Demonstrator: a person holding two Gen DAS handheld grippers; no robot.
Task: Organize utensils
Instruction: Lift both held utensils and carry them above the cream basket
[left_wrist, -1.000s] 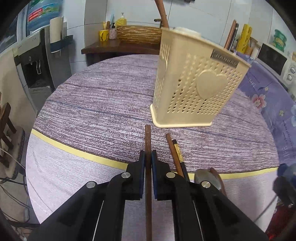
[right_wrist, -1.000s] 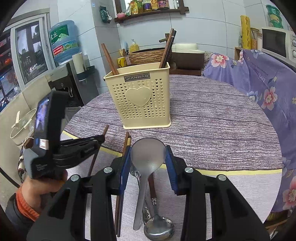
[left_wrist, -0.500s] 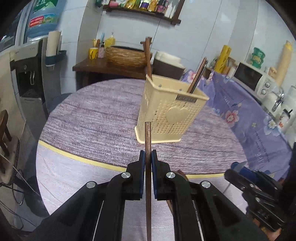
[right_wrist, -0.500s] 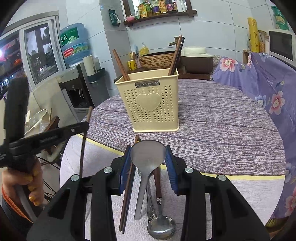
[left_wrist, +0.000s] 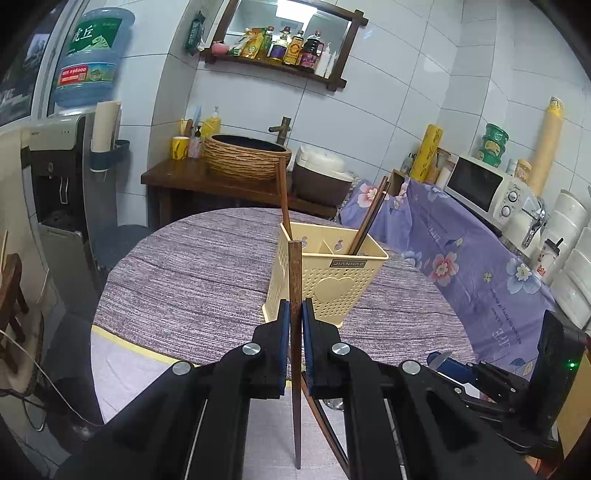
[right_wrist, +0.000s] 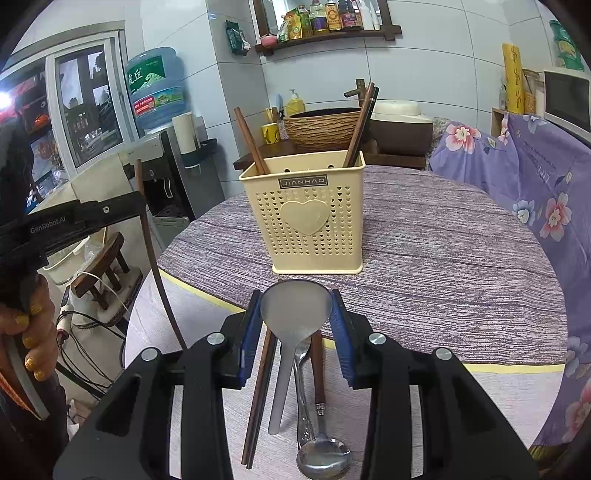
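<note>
the left gripper (left_wrist: 294, 314), clamped on a chopstick (left_wrist: 295, 280), has lifted it off the table (left_wrist: 184, 273) toward the holder (left_wrist: 332, 280), likely its next stop; the right gripper (right_wrist: 297, 332) stays closed on a spoon (right_wrist: 293, 314), low over the remaining utensils

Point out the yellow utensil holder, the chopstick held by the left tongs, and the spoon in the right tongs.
yellow utensil holder (right_wrist: 305, 218), right wrist view, heart on its front wall.
chopstick (left_wrist: 295, 273), left wrist view, shaft above the pads.
spoon (right_wrist: 295, 308), right wrist view, its bowl.
</note>
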